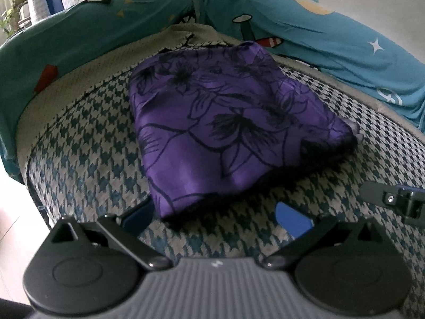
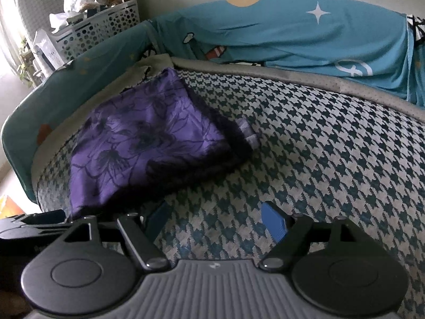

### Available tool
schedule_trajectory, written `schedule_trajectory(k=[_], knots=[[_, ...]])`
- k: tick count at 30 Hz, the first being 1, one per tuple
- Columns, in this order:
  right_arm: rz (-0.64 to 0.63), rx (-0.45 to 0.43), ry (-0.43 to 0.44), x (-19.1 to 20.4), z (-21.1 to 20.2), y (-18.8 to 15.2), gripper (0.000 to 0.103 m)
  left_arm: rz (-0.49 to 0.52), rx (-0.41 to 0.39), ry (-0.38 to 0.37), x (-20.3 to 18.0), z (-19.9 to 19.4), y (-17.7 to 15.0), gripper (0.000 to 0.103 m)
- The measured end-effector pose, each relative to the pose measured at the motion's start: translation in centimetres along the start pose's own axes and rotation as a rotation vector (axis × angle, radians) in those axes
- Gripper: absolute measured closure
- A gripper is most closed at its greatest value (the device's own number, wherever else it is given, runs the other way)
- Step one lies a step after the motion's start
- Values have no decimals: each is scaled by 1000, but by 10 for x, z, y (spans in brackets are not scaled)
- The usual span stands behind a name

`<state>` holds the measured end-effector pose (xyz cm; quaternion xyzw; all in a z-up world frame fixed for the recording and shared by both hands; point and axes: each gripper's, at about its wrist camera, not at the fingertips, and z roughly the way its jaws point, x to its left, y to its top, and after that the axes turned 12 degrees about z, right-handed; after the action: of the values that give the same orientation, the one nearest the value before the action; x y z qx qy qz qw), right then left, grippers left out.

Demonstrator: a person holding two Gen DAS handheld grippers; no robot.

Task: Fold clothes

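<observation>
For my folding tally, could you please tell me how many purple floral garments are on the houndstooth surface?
1: the folded purple floral garment lies on the houndstooth surface, towards its left side in the right wrist view. Others may lie out of view.

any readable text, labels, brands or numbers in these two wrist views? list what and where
No readable words or numbers in either view.
Gripper body: a small pale mark at its top edge, too small to read.
Teal printed sheet: pictures only, a white star, a rocket, a white ring shape; no letters.
Purple floral garment: a pale tag-like bit pokes out on its right side, nothing legible.
White perforated basket: no label visible.
</observation>
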<state>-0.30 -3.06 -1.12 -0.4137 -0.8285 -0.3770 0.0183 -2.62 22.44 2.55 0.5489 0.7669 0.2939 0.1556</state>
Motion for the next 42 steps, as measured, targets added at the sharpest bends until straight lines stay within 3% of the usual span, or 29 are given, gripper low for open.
schedule_trajectory(k=[30, 38, 42], knots=[[-72, -8, -37, 7, 0, -3, 25, 9, 48, 1, -11, 1, -5, 0], [-43, 37, -91, 0, 9, -1, 25, -3, 104, -17, -13, 10, -7, 0], [2, 80, -128, -8, 18, 0, 20, 4, 137, -13, -15, 16, -8, 0]])
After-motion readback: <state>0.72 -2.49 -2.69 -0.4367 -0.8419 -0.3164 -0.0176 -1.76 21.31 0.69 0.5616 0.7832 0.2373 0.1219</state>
